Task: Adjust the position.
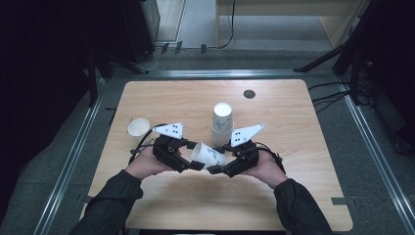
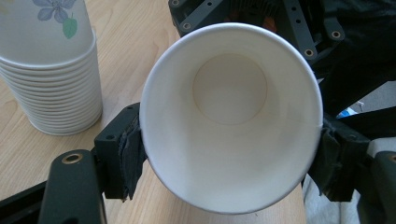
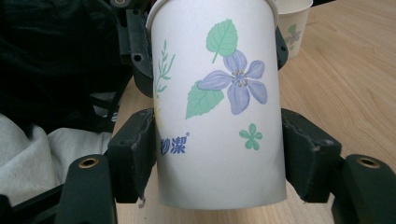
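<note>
High view: at frame centre I hold one paper cup (image 1: 208,153) on its side above the wooden table (image 1: 293,186), the left gripper (image 1: 193,165) at its rim end and the right gripper (image 1: 214,169) at its base end; a stack of cups (image 1: 221,125) stands just behind, upper centre, and a single cup (image 1: 139,127) sits upright at centre left. Left gripper view: the cup's open mouth (image 2: 231,116) faces the lens, its rim pressed between my two padded jaws at lower left and lower right, so this gripper is clenched on the cup; the stack (image 2: 49,70) rises at upper left. Right gripper view: the flower-printed wall of the cup (image 3: 219,107) stands mid-frame with a jaw pad touching each flank near its base, so this gripper also grasps it; the single cup (image 3: 292,21) shows at upper right. Step in hand, as I judge it: a hand-over or two-handed carry of a cup drawn from the stack; the next move calls for one gripper to release before the other turns the cup upright and sets it down.
</note>
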The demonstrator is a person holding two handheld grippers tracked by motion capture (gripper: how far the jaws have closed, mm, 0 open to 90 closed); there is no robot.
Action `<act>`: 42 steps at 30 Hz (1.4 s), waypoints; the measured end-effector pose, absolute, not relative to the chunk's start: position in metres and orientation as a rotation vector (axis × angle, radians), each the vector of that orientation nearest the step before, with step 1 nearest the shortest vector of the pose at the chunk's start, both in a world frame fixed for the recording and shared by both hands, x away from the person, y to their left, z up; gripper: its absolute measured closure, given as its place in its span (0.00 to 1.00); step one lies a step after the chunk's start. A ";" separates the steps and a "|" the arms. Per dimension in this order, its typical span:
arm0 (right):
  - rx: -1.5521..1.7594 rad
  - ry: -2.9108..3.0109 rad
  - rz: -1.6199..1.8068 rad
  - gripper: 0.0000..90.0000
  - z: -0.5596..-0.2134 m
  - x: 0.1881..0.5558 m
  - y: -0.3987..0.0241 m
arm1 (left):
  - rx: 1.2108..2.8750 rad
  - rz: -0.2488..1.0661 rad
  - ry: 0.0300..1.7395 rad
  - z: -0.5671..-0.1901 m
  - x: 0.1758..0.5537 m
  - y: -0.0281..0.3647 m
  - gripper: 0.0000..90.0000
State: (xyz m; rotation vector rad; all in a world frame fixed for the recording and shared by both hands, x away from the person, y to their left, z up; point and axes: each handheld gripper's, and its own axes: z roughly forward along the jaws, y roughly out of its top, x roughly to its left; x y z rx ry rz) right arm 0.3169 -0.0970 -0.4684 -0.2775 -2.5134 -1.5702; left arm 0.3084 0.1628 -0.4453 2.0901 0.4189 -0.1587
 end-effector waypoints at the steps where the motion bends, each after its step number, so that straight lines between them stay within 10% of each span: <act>1: -0.277 -2.510 -1.568 0.34 -0.468 0.317 -0.097 | 2.092 -0.155 0.417 -0.445 0.308 0.163 0.26; 34: -0.265 -2.672 -1.399 0.37 -0.484 0.311 -0.076 | 2.518 -0.035 0.354 -0.425 0.307 0.132 0.26; 42: -0.258 -2.671 -1.451 0.37 -0.479 0.310 -0.081 | 2.449 -0.049 0.332 -0.424 0.308 0.136 0.13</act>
